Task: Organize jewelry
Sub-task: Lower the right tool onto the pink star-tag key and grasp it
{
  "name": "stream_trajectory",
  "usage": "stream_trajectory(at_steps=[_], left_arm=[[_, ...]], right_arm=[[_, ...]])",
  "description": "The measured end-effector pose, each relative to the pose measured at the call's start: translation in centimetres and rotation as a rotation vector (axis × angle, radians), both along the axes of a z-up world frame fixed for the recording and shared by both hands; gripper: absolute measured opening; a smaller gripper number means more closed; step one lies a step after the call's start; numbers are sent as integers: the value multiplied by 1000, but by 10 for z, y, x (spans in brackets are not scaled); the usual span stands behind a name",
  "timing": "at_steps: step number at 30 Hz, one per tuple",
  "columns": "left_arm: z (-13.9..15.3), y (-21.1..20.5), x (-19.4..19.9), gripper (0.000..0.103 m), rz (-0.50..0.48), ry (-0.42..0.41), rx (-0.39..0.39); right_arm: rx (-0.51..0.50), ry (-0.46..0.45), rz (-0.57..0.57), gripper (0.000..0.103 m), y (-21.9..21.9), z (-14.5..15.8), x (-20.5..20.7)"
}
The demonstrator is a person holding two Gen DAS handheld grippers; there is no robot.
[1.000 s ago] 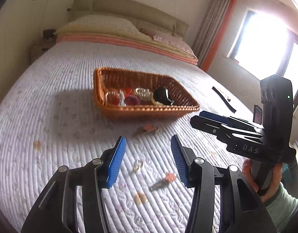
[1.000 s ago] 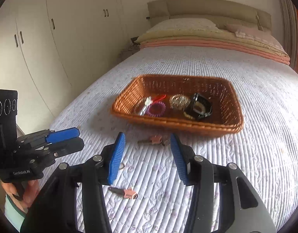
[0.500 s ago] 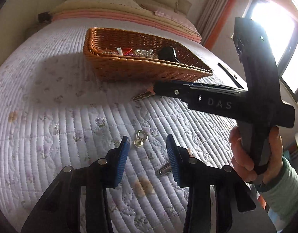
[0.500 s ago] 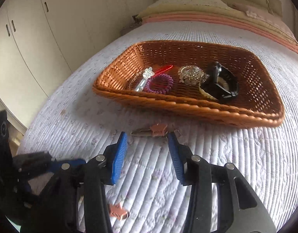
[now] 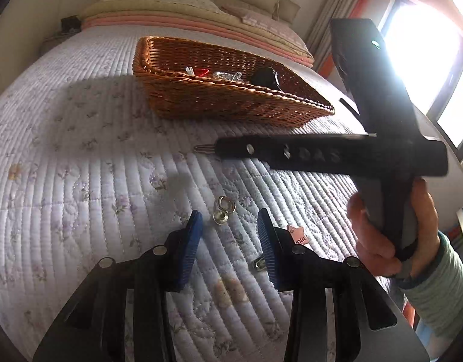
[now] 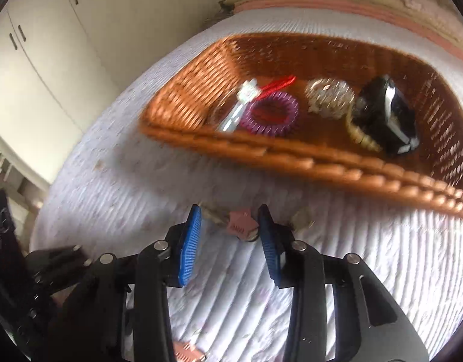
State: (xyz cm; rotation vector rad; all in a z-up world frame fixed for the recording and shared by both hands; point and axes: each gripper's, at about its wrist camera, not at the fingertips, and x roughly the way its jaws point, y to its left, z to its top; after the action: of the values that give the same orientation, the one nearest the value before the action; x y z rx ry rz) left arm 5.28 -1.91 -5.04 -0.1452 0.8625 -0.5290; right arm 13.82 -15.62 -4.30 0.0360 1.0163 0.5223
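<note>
Hovering low over the quilted bed [image 5: 80, 157], the left tool [image 5: 229, 226] has its blue pads spread wide with nothing between them, and a small silver ring-shaped trinket [image 5: 223, 209] lies on the quilt just ahead of the gap. Beside the right-hand pad sits a pink star-shaped clip [image 5: 297, 235], partly hidden by the finger, with a bit of metal showing lower down by the same pad. Over in the same view the right tool [image 5: 219, 150] reaches across, gripped in the person's right hand [image 5: 388, 229], its tip down at a thin metal hairpin end on the quilt; from this side I cannot tell how far its fingers are apart. The right wrist view settles it: the right tool [image 6: 229, 226] is spread open too, empty, straddling a second pink star clip [image 6: 242, 224] that lies on the bed just short of the wicker basket [image 6: 321, 163]. That picture is blurred. Inside the basket you can make out a purple coil hair tie [image 6: 272, 114], a silver clip [image 6: 240, 105] touching it, a red piece [image 6: 279, 83] behind, a pale sparkly bracelet [image 6: 329, 96] and a black watch [image 6: 388, 114] at the right end, all well inside the rim.
</note>
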Motion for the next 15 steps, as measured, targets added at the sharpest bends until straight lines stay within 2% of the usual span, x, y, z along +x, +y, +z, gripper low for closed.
stream_trajectory(at_steps=[3,7,12,15], left_arm=[[0,0,-2,35,2,-4,1],[-2,0,-5,35,4,-8,5],[-2,1,-6,35,8,-10,4],[-2,0,-7,35,8,-13,9]], right_arm=[[1,4,39,36,3,0,-14],[-76,-85,28,36,6,9,-17],[-118,-92,47,36,24,0,-12],[-182,-123,49,23,35,-9,-16]])
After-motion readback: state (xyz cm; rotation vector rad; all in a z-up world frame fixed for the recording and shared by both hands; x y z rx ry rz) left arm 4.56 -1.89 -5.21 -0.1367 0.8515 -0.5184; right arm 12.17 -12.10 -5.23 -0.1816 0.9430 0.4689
